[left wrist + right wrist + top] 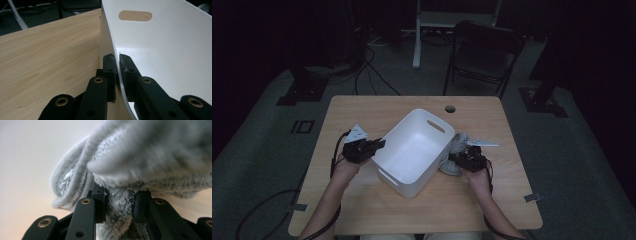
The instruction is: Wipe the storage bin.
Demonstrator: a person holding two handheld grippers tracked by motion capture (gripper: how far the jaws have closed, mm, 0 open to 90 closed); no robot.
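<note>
Left gripper clamped on the bin's wall, right gripper holding a grey cloth beside the bin.

The white bin (414, 150) stands at the middle of the wooden table (362, 112), turned at an angle to the table's edges. The left gripper (379, 144) has its jaws pinched narrowly on the bin's left wall, one pad (110, 68) outside and one inside (the thin white rim runs straight between them). The right gripper (454, 158) grips a bunched, fluffy grey cloth (140, 162) between its jaws, touching the bin's right outer wall, toward the table's right edge.
</note>
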